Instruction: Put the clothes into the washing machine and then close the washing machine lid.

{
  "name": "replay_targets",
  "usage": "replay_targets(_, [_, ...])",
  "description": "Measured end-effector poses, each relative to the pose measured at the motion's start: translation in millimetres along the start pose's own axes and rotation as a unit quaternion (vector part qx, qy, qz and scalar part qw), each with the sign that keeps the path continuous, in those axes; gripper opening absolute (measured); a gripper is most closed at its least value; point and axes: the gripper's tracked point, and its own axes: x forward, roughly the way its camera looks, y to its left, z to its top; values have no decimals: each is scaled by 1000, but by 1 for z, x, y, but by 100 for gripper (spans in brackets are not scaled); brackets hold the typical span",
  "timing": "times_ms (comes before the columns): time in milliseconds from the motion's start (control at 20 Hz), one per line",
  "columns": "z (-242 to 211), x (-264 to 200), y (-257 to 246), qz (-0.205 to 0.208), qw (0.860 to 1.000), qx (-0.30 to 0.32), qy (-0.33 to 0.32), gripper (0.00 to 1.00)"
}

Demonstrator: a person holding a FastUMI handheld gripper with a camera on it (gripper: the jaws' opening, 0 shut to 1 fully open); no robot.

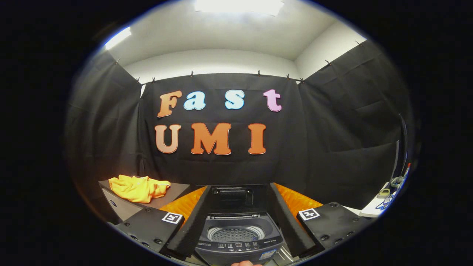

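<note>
A small dark top-loading washing machine stands just ahead of my gripper, seen between the two fingers. Its lid is raised upright at the back, and the perforated metal drum inside looks empty. A crumpled orange-yellow garment lies on a grey cabinet top to the left, beyond the left finger. My gripper is open, fingers spread wide on either side of the machine, holding nothing.
Black cloth walls close the booth at the back and on both sides. A white surface with cables and small items sits at the far right. A fingertip of a person's hand shows at the machine's front edge.
</note>
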Motion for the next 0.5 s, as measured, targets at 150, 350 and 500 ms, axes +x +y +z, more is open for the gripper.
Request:
replay_targets(150, [-5, 6, 10, 10, 1000, 7, 18, 98])
replay_targets(350, [-5, 7, 15, -2, 1000, -1, 21, 97])
replay_targets(500, [-8, 7, 28, 3, 1000, 12, 29, 97])
